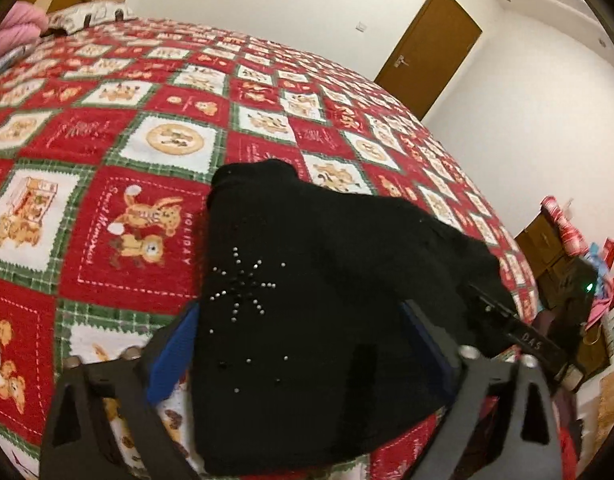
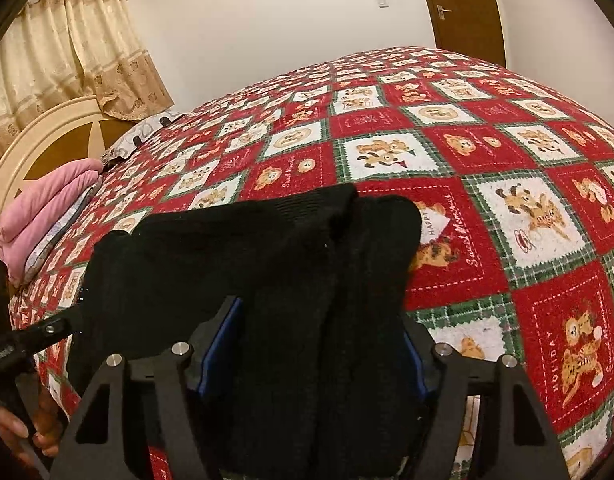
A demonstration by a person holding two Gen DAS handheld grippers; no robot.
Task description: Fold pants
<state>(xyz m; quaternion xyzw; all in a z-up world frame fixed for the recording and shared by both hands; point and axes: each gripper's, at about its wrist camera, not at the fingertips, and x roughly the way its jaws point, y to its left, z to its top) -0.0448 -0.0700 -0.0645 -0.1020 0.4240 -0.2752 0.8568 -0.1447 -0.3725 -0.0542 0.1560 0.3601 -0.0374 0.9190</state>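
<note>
Left wrist view: the black pants (image 1: 307, 300) lie bunched on the red-and-green patchwork bedspread (image 1: 119, 152), near the bed's close edge, a starburst of small studs (image 1: 243, 280) showing on the cloth. The left gripper (image 1: 303, 344) straddles the fabric with its blue-padded fingers (image 1: 175, 352) standing wide on either side; the left pad is clear of the cloth, so nothing looks pinched. To the right, part of the other tool's body shows against the pants' far edge.

Right wrist view: the same pants (image 2: 267, 272) fill the middle as a thick, doubled-over bundle with one end toward the headboard (image 2: 39, 140) side and pink folded bedding (image 2: 47, 208) beyond. The right gripper (image 2: 315, 344) has its jaws set fairly wide around the bundle; whether the pads press the fabric I cannot tell, as the cloth hides them. A hand (image 2: 35, 428) grips the left tool at lower left.

My reading: a fold is being set down or re-gripped. The next move calls for both claws to take matching edges and flatten the bundle squarely.
</note>
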